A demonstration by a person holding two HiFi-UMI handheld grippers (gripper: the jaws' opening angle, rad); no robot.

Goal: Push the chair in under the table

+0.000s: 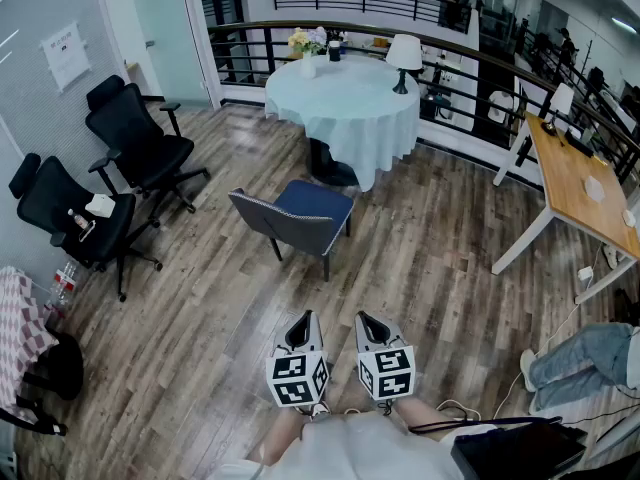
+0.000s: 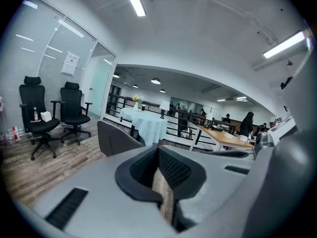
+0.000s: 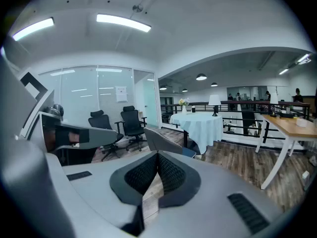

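Observation:
A chair (image 1: 297, 215) with a blue seat and grey back stands on the wooden floor, pulled away from the round table (image 1: 343, 108) with a pale cloth. Its back faces me. The chair (image 2: 115, 138) also shows in the left gripper view, and as the chair (image 3: 166, 142) in the right gripper view, in front of the table (image 3: 200, 125). My left gripper (image 1: 306, 324) and right gripper (image 1: 367, 326) are side by side near my body, well short of the chair. Both are shut and hold nothing.
Two black office chairs (image 1: 135, 138) stand at the left wall. A wooden desk (image 1: 580, 183) is at the right. A lamp (image 1: 403, 60) and flowers (image 1: 303, 42) sit on the round table. A seated person's legs (image 1: 580, 360) are at the lower right. A railing (image 1: 470, 63) runs behind the table.

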